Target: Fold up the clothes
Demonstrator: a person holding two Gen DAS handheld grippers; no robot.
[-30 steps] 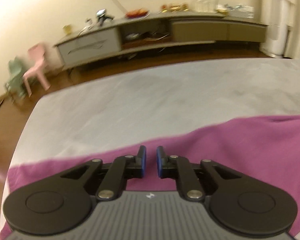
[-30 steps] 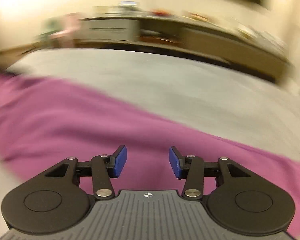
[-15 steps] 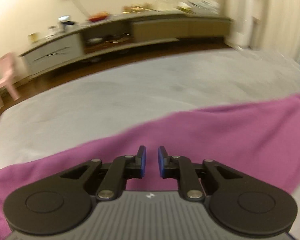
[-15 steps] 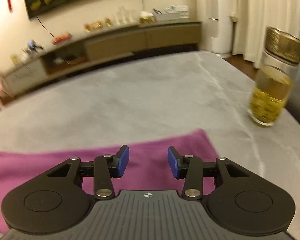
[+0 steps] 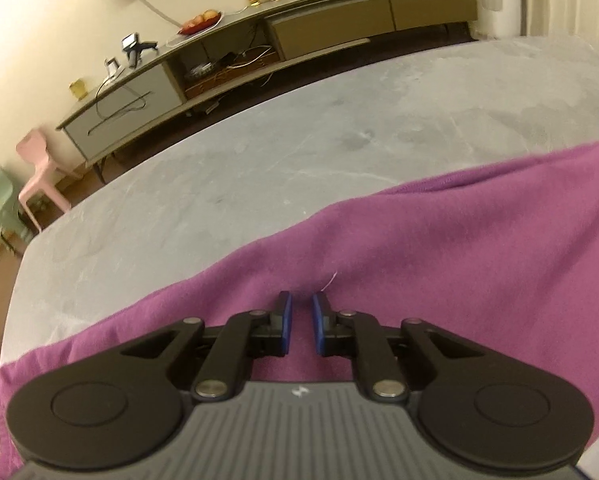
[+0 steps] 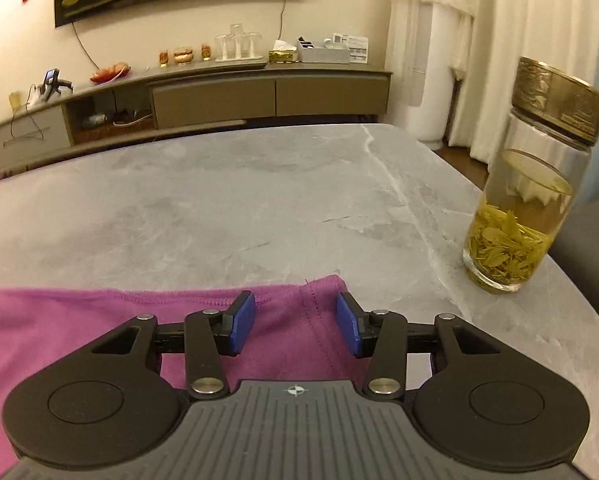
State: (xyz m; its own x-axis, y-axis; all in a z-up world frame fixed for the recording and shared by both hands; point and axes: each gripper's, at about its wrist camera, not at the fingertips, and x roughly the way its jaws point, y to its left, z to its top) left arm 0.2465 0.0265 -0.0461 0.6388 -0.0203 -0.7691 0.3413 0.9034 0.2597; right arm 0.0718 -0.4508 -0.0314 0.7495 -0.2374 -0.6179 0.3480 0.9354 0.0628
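A purple garment lies spread flat on the grey marble table. My left gripper hovers low over the cloth's far edge, its blue pads almost together with only a thin slit and nothing pinched. In the right wrist view the garment ends in a stitched corner. My right gripper is open just above that corner, one pad on each side of a seam line, holding nothing.
A tall glass jar of tea with a brass lid stands at the table's right edge, close to my right gripper. The table stretches bare beyond the cloth. A low TV cabinet and small plastic chairs are across the room.
My right gripper has swept right along the garment to its corner and steadied there. The left gripper shifted sideways over the cloth and back. Neither jaw gap changed.
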